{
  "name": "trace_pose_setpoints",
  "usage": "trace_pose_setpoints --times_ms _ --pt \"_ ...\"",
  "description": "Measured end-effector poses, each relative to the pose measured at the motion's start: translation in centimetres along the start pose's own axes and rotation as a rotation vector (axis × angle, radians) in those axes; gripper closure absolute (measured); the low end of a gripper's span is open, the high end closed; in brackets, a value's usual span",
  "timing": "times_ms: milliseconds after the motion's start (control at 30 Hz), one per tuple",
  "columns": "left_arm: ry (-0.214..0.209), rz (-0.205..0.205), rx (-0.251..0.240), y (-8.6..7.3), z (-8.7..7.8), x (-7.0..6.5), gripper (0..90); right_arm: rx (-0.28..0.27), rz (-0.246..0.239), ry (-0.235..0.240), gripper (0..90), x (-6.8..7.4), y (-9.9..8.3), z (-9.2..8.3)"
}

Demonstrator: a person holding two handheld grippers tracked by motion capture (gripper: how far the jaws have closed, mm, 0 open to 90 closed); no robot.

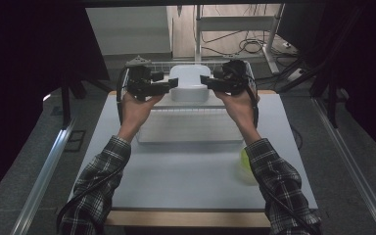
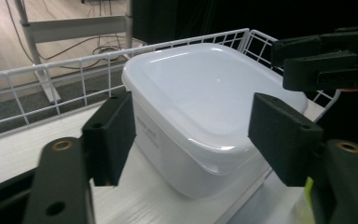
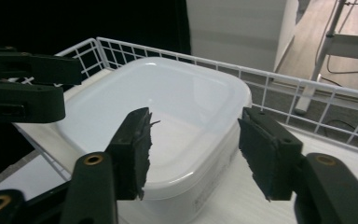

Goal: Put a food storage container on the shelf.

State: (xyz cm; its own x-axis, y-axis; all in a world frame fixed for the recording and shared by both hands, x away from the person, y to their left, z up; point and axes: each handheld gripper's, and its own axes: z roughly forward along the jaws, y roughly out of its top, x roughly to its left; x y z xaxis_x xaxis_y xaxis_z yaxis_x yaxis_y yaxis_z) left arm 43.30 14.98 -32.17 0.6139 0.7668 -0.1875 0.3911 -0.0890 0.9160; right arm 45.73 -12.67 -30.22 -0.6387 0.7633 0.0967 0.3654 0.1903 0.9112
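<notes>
right now we hold the left gripper [image 1: 172, 83] and the right gripper [image 1: 206, 81] at either side of the white lidded container [image 1: 190, 82], which sits in the white wire basket [image 1: 156, 64] at the far edge of the tabletop [image 1: 186, 171], roughly midway along it. the container's lid is on. in the left gripper view, our left gripper [image 2: 191, 135] has its jaws spread, one pad [image 2: 114, 135] just beside the container [image 2: 205, 93] wall and the other off its near corner, neither pressing on it. in the right gripper view, the right gripper [image 3: 193, 149] is spread too, its pads clear of the container [image 3: 168, 102] rim. a yellow-green thing [image 1: 245, 164] lies near the right edge of the tabletop, partly hidden by our right sleeve [image 1: 279, 186].
</notes>
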Motion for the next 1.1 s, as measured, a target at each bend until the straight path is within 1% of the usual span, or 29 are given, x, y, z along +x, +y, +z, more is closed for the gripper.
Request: trace_pose_setpoints --times_ms 33,67,100,133,233,333,400,500,567,700,800,967,1100 --pt "-0.004 0.006 -0.004 0.0 -0.2 -0.1 26.7 -0.001 -0.004 0.015 37.6 0.0 0.0 -0.2" --pt "-0.010 0.011 -0.007 -0.1 -0.3 -0.2 26.7 -0.001 -0.004 0.015 37.6 0.0 0.0 -0.2" --pt "-0.017 0.015 -0.005 -0.1 -0.5 -0.2 22.1 -0.003 -0.010 0.032 34.8 0.1 0.0 -0.4" --pt "-0.019 0.021 -0.002 -0.2 -0.6 -0.3 22.1 -0.003 -0.010 0.032 34.8 0.1 0.0 -0.4" --pt "-0.019 0.043 -0.002 -0.4 -1.0 -0.6 18.0 0.008 -0.018 0.058 30.6 0.4 -0.1 -0.7" --pt "-0.035 0.046 -0.002 -0.9 -1.4 -0.7 14.9 0.012 -0.033 0.070 27.6 0.6 -0.5 -0.9" --pt "-0.042 0.048 -0.004 -1.2 -1.7 -0.8 13.1 0.015 -0.031 0.083 24.5 0.8 -0.7 -1.1" --pt "-0.048 0.062 0.002 -1.8 -2.2 -0.9 10.8 0.015 -0.038 0.095 21.5 0.9 -1.2 -1.6" --pt "-0.056 0.072 -0.001 -2.1 -2.6 -1.1 10.0 0.016 -0.045 0.104 19.9 0.9 -1.6 -1.9" --pt "-0.069 0.085 0.000 -3.0 -3.1 -1.4 7.9 0.014 -0.057 0.105 17.2 1.0 -2.4 -2.7" --pt "-0.072 0.107 0.007 -3.6 -3.4 -1.7 6.8 0.009 -0.058 0.110 15.4 1.1 -2.9 -3.3" --pt "-0.083 0.132 0.000 -4.6 -3.9 -2.5 5.5 0.014 -0.076 0.118 13.1 1.4 -3.8 -4.0" --pt "-0.094 0.153 0.005 -5.5 -4.2 -3.2 5.2 0.020 -0.079 0.127 12.0 1.7 -4.5 -4.5"
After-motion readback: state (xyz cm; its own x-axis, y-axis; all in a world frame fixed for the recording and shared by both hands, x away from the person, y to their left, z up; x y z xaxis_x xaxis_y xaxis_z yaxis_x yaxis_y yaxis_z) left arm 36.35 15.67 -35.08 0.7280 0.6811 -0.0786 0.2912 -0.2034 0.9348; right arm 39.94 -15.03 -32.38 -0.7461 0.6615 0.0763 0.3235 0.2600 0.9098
